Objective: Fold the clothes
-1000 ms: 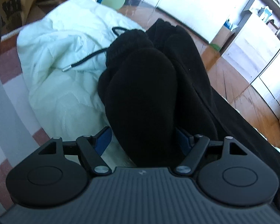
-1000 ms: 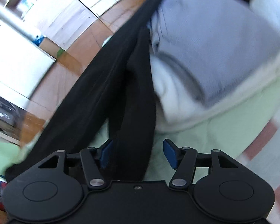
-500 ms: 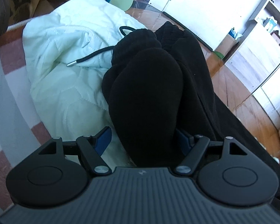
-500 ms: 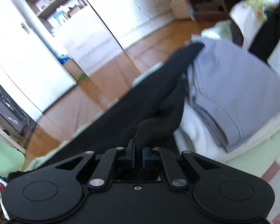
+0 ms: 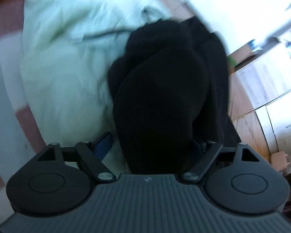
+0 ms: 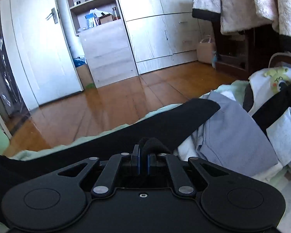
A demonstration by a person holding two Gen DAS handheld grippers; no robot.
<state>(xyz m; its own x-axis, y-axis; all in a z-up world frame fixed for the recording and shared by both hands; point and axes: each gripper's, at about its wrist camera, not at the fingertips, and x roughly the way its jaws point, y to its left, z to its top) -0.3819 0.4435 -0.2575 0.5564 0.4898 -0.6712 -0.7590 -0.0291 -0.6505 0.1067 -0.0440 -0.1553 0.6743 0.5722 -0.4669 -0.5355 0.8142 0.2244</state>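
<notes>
Right gripper [image 6: 143, 158]: clamped on a thin fold of black garment [image 6: 110, 141].
Left gripper [image 5: 155, 145]: jaws opening, bunched black cloth between them.
Garment place: draped over pale green bedding [image 5: 67, 77].
Slip risk: small pinch, could pull free.
Bunching risk: loosened wad could sag, spoiling the fold.

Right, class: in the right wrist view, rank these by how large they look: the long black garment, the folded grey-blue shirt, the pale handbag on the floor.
1. Long black garment
2. Folded grey-blue shirt
3. Pale handbag, though it stands farthest from the camera, so its true size is unsure.
</notes>
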